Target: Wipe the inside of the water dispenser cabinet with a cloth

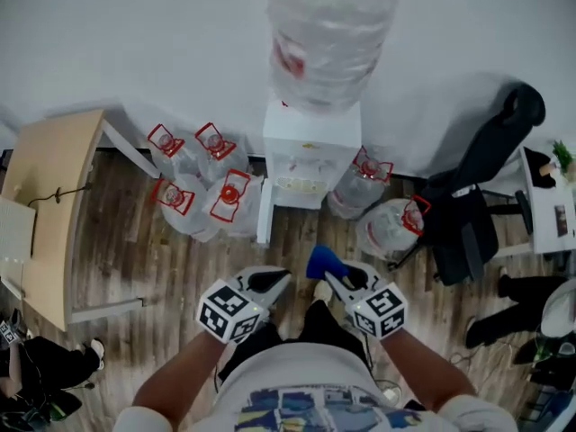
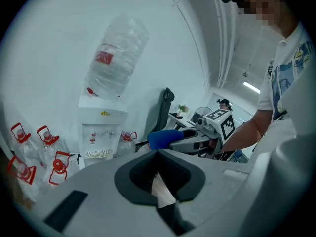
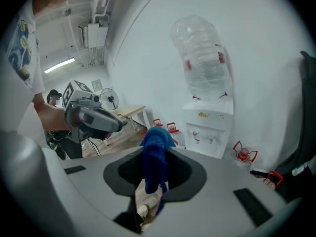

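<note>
Blue cloth (image 3: pixel 154 154) hangs clamped in the right gripper's (image 3: pixel 159 149) jaws, its drooping length plain only in that gripper's view. The left gripper's (image 2: pixel 158 153) jaws are together, empty.

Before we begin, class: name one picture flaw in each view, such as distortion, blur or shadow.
Head view: the water bottle looms large and soft. Left gripper view: fisheye bends the wall pipes, corners black. Right gripper view: same fisheye; the blue cloth is blurred.

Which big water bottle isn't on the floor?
The bottle turned upside down on top of the white water dispenser. All the other bottles, with red handles, sit on the wooden floor beside it.
</note>
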{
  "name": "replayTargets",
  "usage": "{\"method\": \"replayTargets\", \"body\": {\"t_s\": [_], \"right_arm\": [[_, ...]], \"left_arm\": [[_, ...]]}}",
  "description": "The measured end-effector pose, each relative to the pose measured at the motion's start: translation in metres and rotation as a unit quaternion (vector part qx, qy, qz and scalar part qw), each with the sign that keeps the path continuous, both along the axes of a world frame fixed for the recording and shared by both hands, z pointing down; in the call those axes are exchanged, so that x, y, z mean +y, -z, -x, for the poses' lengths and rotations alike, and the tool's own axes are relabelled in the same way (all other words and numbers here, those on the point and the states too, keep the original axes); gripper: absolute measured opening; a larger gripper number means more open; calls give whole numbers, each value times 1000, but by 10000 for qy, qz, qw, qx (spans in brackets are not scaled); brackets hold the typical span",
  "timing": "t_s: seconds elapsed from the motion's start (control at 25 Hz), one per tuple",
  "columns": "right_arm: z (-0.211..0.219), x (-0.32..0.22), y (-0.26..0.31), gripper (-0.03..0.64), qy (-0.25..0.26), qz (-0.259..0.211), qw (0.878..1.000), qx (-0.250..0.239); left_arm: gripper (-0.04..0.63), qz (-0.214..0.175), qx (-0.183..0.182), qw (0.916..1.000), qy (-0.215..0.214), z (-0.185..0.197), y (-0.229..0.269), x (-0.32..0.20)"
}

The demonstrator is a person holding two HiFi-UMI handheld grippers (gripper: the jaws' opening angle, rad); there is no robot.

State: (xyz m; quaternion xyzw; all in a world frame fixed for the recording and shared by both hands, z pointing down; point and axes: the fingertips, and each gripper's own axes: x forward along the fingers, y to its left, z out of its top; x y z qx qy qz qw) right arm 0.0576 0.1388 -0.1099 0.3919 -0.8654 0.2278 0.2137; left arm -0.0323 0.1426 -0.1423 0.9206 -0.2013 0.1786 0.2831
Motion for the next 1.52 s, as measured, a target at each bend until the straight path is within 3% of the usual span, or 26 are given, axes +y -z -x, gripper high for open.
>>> {"method": "replayTargets", "body": {"t_s": [0.24, 0.88, 1.2, 1.52], "right_arm": [[19, 26, 23, 86, -73, -149, 9999, -45], [51, 96, 33, 86, -147, -177, 9997, -110], [17, 122, 57, 86, 217, -384, 9985, -321], [-33, 180, 58, 86, 432, -516, 9968, -426]], "left_arm": [[3, -144, 161, 9998, -11, 24, 24, 25], [3, -65, 222, 9996, -134, 58, 18, 85], [3, -187, 176, 9991, 347, 20, 36, 113], [3, -295, 100, 9981, 532, -34, 40, 167]]}}
